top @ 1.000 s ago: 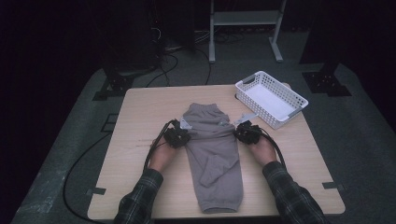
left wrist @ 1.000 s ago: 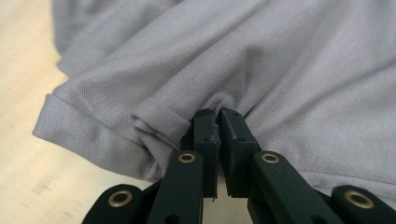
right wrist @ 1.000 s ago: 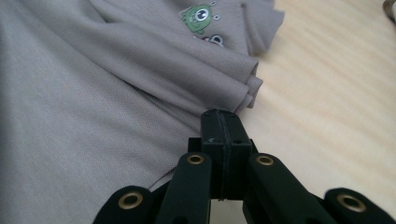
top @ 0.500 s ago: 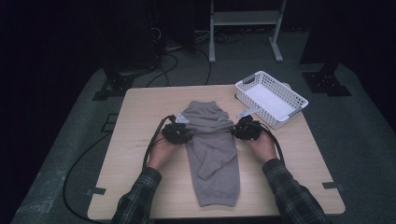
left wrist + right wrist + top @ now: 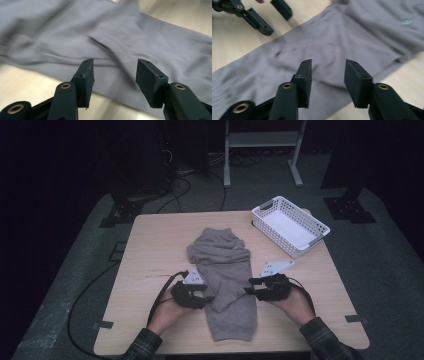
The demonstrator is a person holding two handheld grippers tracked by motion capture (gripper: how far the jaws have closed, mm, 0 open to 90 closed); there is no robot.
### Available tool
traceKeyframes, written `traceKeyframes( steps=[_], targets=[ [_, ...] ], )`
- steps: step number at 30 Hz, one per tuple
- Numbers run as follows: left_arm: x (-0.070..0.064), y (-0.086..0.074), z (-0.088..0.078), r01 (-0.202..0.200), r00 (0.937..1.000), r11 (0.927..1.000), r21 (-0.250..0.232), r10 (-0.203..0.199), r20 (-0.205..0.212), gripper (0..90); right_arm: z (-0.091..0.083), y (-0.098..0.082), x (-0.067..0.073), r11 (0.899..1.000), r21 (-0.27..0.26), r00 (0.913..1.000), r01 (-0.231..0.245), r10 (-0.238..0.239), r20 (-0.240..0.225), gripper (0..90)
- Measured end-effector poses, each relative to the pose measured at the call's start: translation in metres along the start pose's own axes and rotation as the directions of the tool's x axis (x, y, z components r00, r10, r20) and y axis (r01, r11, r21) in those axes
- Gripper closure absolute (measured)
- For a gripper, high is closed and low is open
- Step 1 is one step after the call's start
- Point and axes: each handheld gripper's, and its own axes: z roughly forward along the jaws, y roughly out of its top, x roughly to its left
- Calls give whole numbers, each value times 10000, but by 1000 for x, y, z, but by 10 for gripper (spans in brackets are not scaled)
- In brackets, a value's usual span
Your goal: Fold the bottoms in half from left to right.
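The grey cotton garment point(image 5: 225, 285) is lying part-folded mid-table point(image 5: 150, 245). The left gripper point(image 5: 206, 299) and right gripper point(image 5: 248, 287) are flanking its lower half, their jaws having just been opening, nothing between them. Judging by this, each should be pinching one side edge evenly, level with its partner, before folding.

One grey garment point(image 5: 225, 280), one white basket point(image 5: 290, 225) (upper right of frame), two grippers: left gripper point(image 5: 207, 298), right gripper point(image 5: 248, 287); one table point(image 5: 150, 245).
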Motion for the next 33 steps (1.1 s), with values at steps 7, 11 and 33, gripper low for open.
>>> traceKeyframes(
  steps=[7, 11, 33],
  targets=[
    [-12, -1, 29, -123, 9992, 9970, 766, 93, 393, 431, 2, -7, 7, 9998, 202, 9999, 82, -79, -142, 546],
    [-17, 0, 34, -343, 9991, 9964, 774, 323, 268, 573, 2, -4, 6, 9999, 102, 9998, 71, -69, -205, 537],
    [-66, 15, 22, -2604, 9045, 9612, -907, 2757, 3254, 470, -9, 10, -3, 9997, -259, 9941, 5, -33, -1084, 512]
  ],
)
